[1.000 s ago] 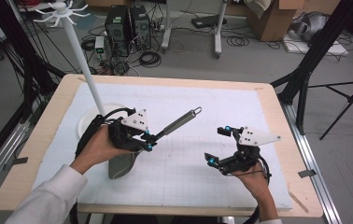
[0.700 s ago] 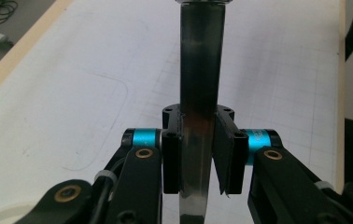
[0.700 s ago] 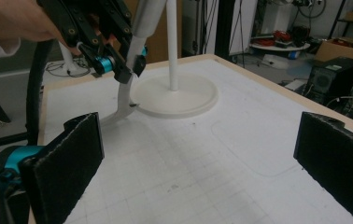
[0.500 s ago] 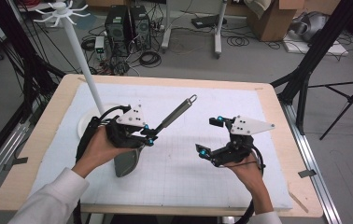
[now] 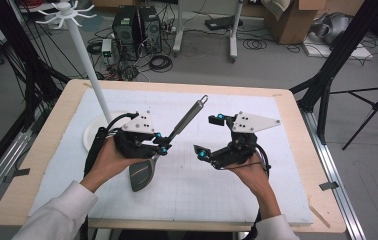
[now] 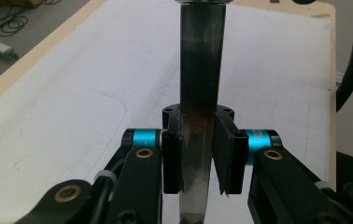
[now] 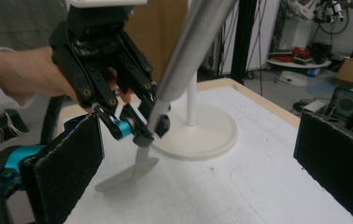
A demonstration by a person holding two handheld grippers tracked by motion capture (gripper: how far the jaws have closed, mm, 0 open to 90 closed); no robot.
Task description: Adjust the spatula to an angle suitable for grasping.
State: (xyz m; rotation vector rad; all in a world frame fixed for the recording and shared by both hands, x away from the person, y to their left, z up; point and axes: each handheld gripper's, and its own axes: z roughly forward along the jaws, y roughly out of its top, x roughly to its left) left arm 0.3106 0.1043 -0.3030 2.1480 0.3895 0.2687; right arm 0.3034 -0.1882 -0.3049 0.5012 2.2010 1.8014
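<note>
The left gripper (image 5: pixel 163 145) is clamping the spatula (image 5: pixel 177 132) right where the flat metal neck runs into the handle, and the left gripper view makes it obvious: both pads (image 6: pixel 172 154) are pressing on the shiny strip (image 6: pixel 198 140) from either side. The spatula is tilting, with its dark blade (image 5: pixel 142 174) resting low near the white mat (image 5: pixel 257 205) just under the person's left hand (image 5: pixel 108 160), and the round steel handle is pointing up and away toward the far side of the table (image 5: pixel 42 150), ending in a little hanging loop (image 5: pixel 204 99).

The right gripper (image 5: pixel 210 135) is hovering off to the right of the handle, near it but not touching, jaws standing wide apart with nothing between them. In the right gripper view its two black pads (image 7: pixel 67 163) are framing the left gripper (image 7: pixel 137 126) and the blade (image 7: pixel 128 175).

Behind the left hand, the white rack (image 5: pixel 77 45) is standing on its round base (image 5: pixel 94 132) near the mat's left edge.
</note>
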